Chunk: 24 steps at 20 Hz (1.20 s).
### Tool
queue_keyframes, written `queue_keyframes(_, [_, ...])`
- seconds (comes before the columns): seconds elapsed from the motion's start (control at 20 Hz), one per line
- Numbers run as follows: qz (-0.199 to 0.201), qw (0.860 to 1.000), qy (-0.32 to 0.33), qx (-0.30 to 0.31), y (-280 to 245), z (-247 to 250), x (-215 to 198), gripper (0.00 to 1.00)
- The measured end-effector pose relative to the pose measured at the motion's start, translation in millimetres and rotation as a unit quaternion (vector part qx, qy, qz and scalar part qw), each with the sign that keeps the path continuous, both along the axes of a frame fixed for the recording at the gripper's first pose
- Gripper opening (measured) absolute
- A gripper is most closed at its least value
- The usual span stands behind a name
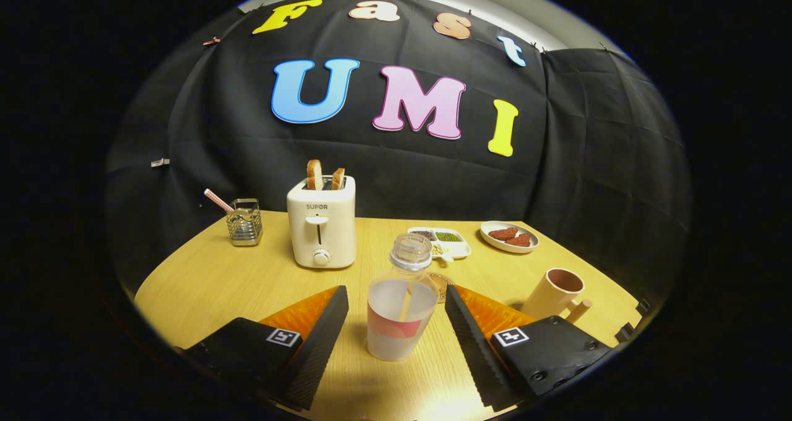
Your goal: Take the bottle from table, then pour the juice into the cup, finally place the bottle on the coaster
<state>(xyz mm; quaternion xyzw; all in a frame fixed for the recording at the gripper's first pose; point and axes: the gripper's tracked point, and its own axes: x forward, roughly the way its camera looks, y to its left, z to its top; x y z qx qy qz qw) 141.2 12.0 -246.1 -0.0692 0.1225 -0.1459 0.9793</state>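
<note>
A clear plastic bottle (pixel 401 303) with a red label band and whitish juice stands upright on the wooden table (pixel 235 272), uncapped. It sits between the two fingers of my gripper (pixel 396 297), which is open, with a gap on each side of the bottle. Just behind the bottle lies a round coaster (pixel 443 283), mostly hidden by it. A beige cup (pixel 554 292) with a handle stands to the right, just beyond the right finger.
A white toaster (pixel 322 228) with two bread slices stands behind left. A wire holder (pixel 244 221) with a straw is at the far left. A divided snack dish (pixel 447 240) and a plate of red pieces (pixel 509 236) sit at the back right.
</note>
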Motion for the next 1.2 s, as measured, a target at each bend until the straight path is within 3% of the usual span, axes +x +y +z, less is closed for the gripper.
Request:
queue_keyframes(0.6, [0.003, 0.999, 0.04, -0.018, -12, -48, 38, 0.97])
queue_keyframes(0.85, [0.004, 0.999, 0.045, -0.006, -13, -50, 40, 0.85])
queue_keyframes(1.2, [0.016, 0.998, 0.06, 0.019, -11, -51, 37, 0.77])
